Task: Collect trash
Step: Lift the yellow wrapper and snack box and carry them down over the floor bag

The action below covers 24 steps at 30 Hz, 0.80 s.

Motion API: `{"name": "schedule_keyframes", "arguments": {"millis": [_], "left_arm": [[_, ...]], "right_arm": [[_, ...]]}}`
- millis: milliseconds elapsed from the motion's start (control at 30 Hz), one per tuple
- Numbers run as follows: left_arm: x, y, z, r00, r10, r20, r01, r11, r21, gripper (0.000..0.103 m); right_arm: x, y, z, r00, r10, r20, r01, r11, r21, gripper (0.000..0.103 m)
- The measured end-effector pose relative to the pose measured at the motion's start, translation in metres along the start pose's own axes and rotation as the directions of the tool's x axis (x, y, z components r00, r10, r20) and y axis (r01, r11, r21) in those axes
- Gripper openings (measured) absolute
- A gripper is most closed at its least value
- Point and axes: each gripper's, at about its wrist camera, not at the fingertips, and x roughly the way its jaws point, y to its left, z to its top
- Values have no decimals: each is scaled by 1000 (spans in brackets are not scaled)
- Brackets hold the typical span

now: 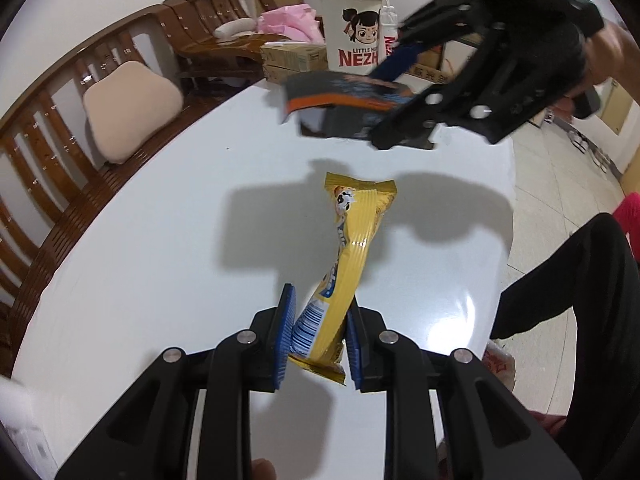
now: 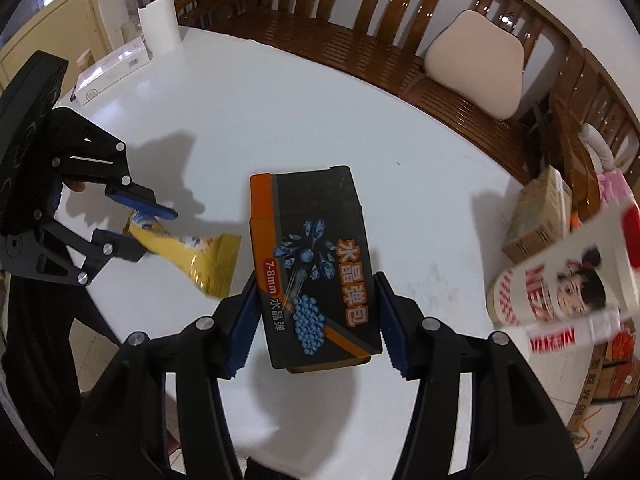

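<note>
Table [image 1: 160, 240] white, glossy, rounded edge, mostly bare, with hard shadows of both tools and a bright lamp glare near its right edge in the left wrist view. Left gripper [image 1: 318, 340] closed on yellow snack wrapper [image 1: 352, 240], blue pads pinching its barcode end, the rest sticking out ahead above the tabletop, clear of it. Right gripper [image 2: 316, 320] clamped on dark box [image 2: 316, 264], black and orange with blue beads and Chinese print, pads against its two long sides, box lifted off the table; in the left wrist view the same box [image 1: 340, 96] hangs blurred under the other tool, held by a hand [image 1: 608, 56]. Wooden slatted bench [image 2: 360, 32] curves round the far side of the table, beige cushion [image 2: 476, 80] on its seat. White trash bin [image 1: 352, 28] with red lid insert and cartoon face stands just off the table end, blurred in the right wrist view. Cardboard boxes [image 1: 296, 60] beside the bin, pink bag [image 1: 288, 24] behind on the bench. Paper towel roll [image 2: 158, 24] upright at the table's far edge, flat white carton [image 2: 112, 68] beside it. Pale tiled floor [image 1: 560, 184], cream wall, yellowish door. Black sleeve [image 1: 568, 280] at right.
</note>
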Motion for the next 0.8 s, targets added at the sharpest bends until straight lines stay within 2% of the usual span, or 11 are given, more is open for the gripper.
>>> {"name": "schedule_keyframes", "arguments": {"millis": [200,467,800], "left_arm": [[-21,-20,-7,999,37,16,-36,997,-62,24],[-45,-65,-21,996,81,34,-76,988,-136,24],[-60,-108,-47,992,123,33,-109,955,-276,24]], "right_arm": [[-26,13,-27,1000,-19,17,19,1000,15,53],[-60,40,-67,997,-60,43,58,997,47,53],[-80,73,-112,996,-80,25,76,988,137,53]]}}
